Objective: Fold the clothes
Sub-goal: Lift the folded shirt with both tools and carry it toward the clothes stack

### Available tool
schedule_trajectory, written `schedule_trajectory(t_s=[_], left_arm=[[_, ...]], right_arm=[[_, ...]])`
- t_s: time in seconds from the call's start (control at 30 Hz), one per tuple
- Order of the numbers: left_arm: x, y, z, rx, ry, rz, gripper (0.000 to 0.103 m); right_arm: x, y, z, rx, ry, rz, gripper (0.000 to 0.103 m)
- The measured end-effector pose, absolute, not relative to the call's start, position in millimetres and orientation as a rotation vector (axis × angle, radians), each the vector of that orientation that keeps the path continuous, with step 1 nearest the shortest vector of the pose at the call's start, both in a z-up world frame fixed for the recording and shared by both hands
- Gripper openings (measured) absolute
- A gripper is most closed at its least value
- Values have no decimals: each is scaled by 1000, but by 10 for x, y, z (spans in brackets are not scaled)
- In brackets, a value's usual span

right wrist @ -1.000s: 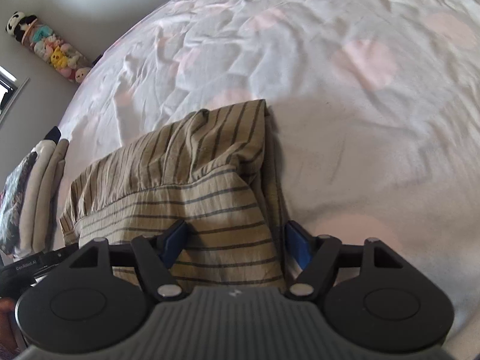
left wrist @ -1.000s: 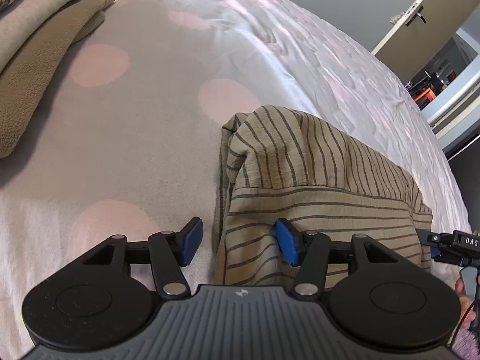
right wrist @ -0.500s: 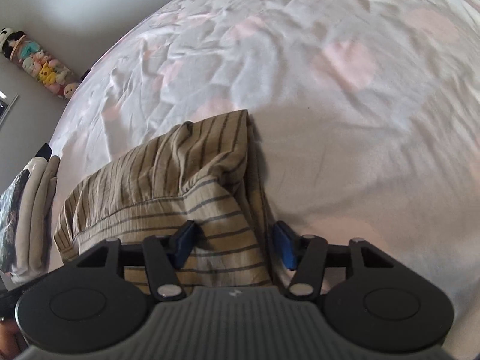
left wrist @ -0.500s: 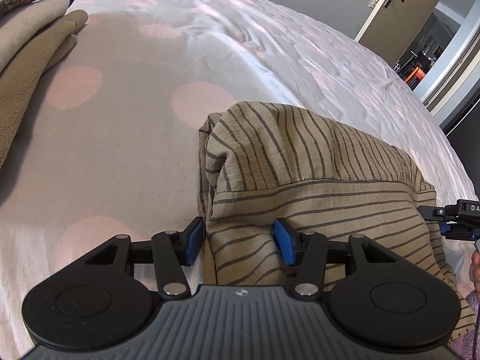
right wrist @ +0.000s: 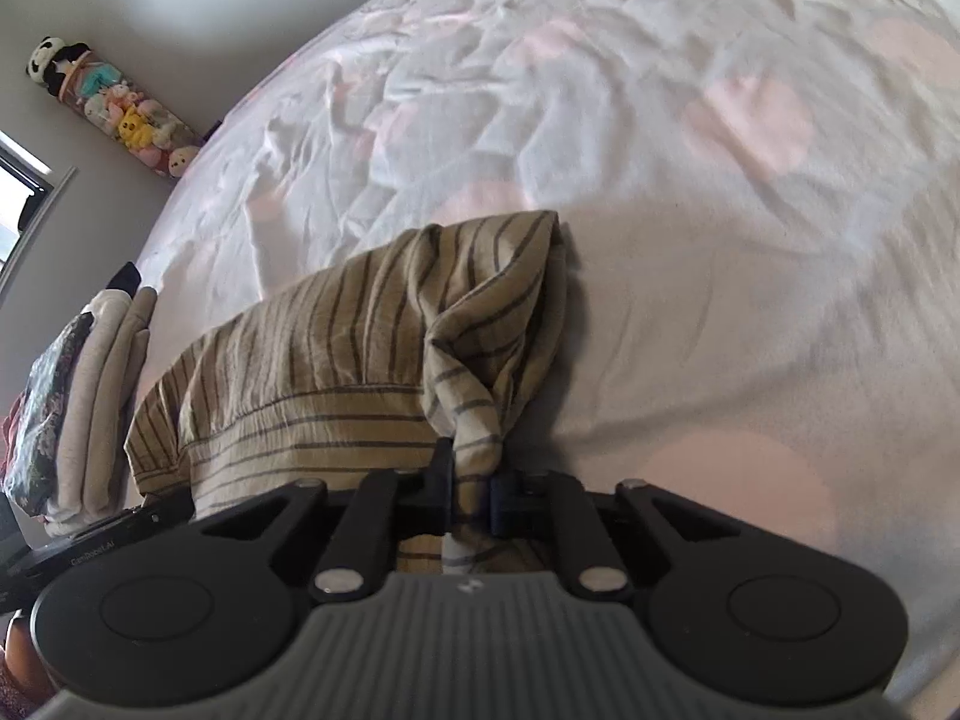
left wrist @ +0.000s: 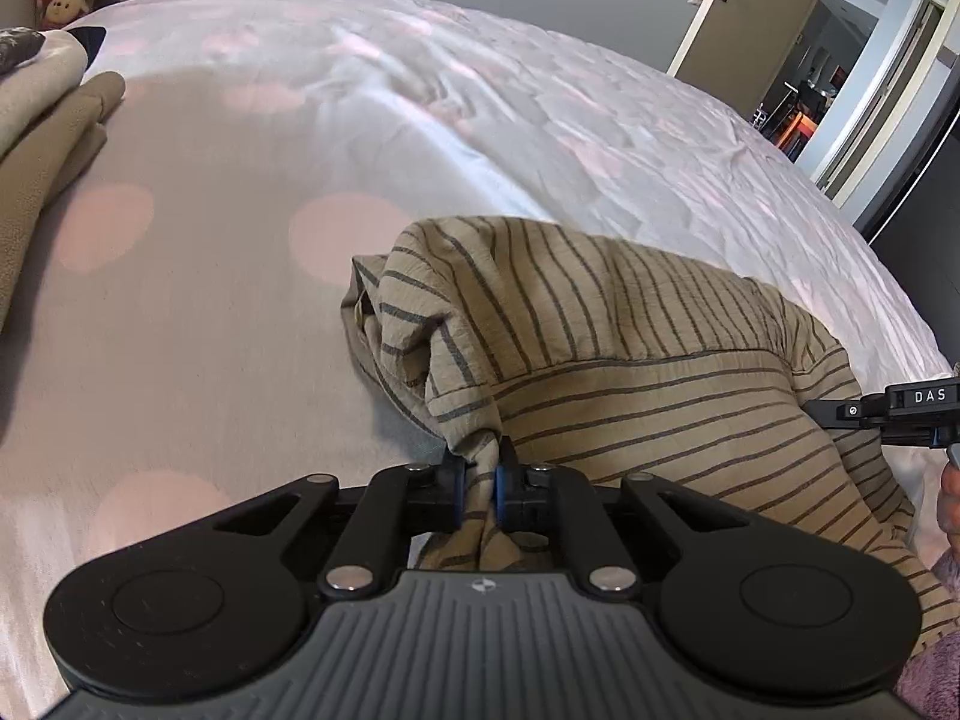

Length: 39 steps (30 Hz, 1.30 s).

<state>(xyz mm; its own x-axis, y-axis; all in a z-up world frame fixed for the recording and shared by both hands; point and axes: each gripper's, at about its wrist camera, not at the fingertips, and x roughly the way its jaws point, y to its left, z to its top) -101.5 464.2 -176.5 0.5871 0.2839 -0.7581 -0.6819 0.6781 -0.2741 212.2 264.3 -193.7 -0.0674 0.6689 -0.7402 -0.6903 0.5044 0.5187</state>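
A tan garment with dark stripes [left wrist: 630,348] lies partly folded on the bed. My left gripper [left wrist: 479,483] is closing its jaws on the garment's near left corner, and the blue pads pinch a bunched fold of cloth. My right gripper [right wrist: 471,489] is closing on the near right corner of the same striped garment [right wrist: 336,354], with a twist of fabric pressed between its pads. The cloth rises in a small peak above each grip. Part of the right gripper's body [left wrist: 888,408] shows at the right edge of the left wrist view.
The bed [left wrist: 210,330] has a white cover with pale pink dots. A stack of folded clothes [left wrist: 42,138] lies at the left, also seen as the stack [right wrist: 78,396]. Plush toys [right wrist: 120,114] line the far wall. An open door [left wrist: 750,6] stands behind the bed.
Both grippers went from wide open astride the garment's near corners to shut on them. The cloth bunched up between the pads. The left wrist rolled slightly.
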Motion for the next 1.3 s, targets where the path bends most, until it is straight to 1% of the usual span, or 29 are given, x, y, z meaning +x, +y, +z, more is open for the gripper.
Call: schedule_trajectory(t_s=[0.27, 0.57, 0.8, 0.93, 1.1, 1.3], left_arm=[[-1095, 4522, -1494, -555, 684, 613, 5], [-1444, 4514, -875, -515, 536, 654, 5], [-2140, 4769, -199, -451, 450, 741, 5], [-2633, 4906, 194, -374, 439, 818, 5], [-3268, 5042, 557, -302, 471, 924, 5], [-4030, 5134, 867, -256, 540, 1029, 5]], right_arm=[[1985, 2554, -1580, -1, 1050, 1189, 10], [1602, 2669, -946, 27, 927, 1291, 10], [1087, 3034, -330, 67, 869, 1431, 10], [630, 3353, -77, 78, 857, 1525, 10], [-40, 3779, 115, 86, 889, 1634, 9], [-875, 4241, 235, 40, 942, 1730, 9]])
